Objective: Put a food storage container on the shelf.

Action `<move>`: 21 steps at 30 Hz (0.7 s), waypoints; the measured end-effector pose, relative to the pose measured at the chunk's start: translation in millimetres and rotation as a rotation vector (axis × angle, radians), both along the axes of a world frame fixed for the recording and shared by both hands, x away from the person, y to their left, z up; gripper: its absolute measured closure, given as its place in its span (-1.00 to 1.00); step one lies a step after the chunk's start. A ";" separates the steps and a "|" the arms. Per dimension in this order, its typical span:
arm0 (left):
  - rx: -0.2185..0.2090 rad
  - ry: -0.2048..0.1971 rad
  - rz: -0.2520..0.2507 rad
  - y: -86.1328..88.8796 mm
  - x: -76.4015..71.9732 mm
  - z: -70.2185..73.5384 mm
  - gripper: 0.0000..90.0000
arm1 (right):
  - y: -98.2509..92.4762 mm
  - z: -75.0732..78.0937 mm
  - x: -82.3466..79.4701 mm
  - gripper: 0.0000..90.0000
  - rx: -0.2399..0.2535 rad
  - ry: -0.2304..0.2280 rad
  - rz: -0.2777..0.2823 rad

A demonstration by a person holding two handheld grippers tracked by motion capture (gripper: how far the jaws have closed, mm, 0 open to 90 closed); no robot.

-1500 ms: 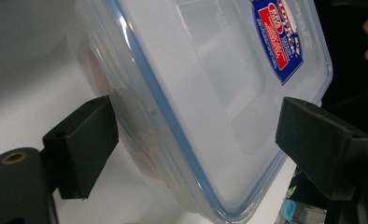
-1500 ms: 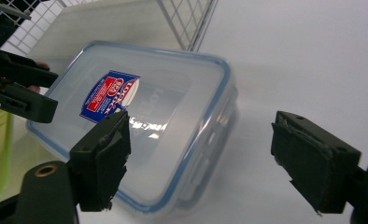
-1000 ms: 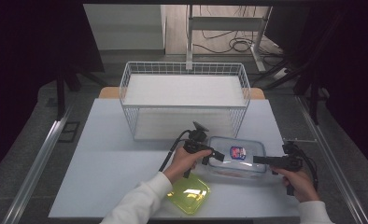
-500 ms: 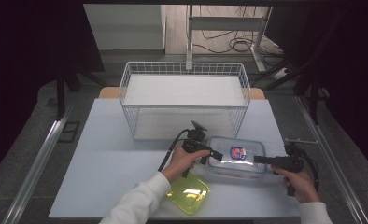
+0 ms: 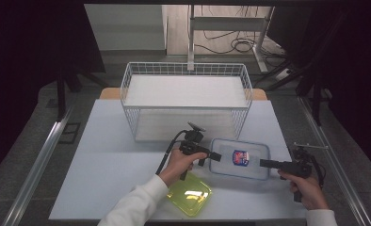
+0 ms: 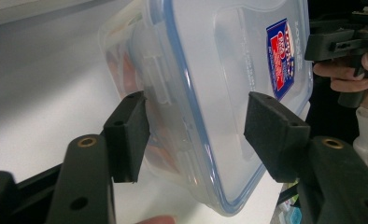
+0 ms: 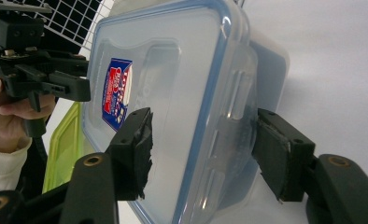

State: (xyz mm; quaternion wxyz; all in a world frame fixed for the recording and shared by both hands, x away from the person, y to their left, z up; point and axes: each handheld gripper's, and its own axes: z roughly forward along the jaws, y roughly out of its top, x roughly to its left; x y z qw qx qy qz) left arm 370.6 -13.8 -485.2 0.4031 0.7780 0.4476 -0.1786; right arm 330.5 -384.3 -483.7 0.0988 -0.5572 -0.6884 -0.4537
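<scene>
A clear plastic box with a blue-rimmed lid and a red-and-blue label (image 5: 240, 157) (image 6: 229, 70) (image 7: 173, 70) lies flat on the white table (image 5: 103, 155). My left gripper (image 5: 212, 156) (image 6: 198, 135) straddles the box's left end, one pad over the lid, the other beside the side latch. My right gripper (image 5: 263, 163) (image 7: 203, 149) straddles the right end the same way. Both pairs of jaws have just been closing with the box between them. I see no firm press of the pads on it.
A white wire basket (image 5: 186, 101) stands behind the box. A yellow-green tray (image 5: 189, 193) (image 7: 67, 144) lies at the table's front edge, under my left wrist. Bare tabletop stretches to the left.
</scene>
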 end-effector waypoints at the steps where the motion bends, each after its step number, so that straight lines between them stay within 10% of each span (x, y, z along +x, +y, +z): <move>1: 0.000 0.000 0.000 0.0 0.0 0.0 -0.07 | 0.0 0.0 0.0 -0.08 0.000 0.000 0.000; 21: -0.034 -0.042 -0.029 9.7 -9.2 1.7 0.12 | -4.3 0.6 -15.1 0.05 0.036 -0.058 0.008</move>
